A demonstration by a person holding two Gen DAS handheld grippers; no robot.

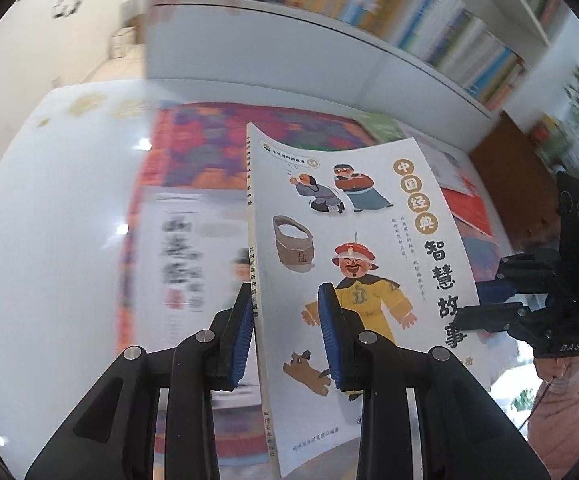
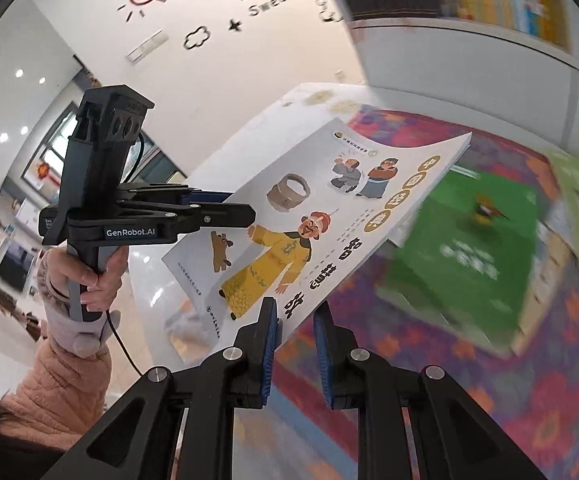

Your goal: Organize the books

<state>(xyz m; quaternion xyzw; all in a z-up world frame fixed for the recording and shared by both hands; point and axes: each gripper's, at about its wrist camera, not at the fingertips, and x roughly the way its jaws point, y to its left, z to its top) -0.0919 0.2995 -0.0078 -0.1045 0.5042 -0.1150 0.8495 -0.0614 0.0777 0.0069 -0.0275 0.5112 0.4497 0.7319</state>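
Observation:
A thin white picture book (image 1: 353, 280) with a yellow-robed cartoon figure on its cover is held up in the air above the table. My left gripper (image 1: 287, 336) is shut on its spine edge; it shows in the right wrist view (image 2: 225, 210) clamped on the book (image 2: 309, 216). My right gripper (image 2: 295, 344) straddles the book's opposite long edge, its jaws a little apart, the edge between the pads. It also shows at the right of the left wrist view (image 1: 485, 304).
A patterned purple and orange cloth (image 2: 489, 380) covers the table, with a green book (image 2: 465, 256) and other books (image 1: 181, 256) lying on it. A white bookshelf (image 1: 429, 36) full of books stands behind. White tabletop (image 1: 61, 208) lies at the left.

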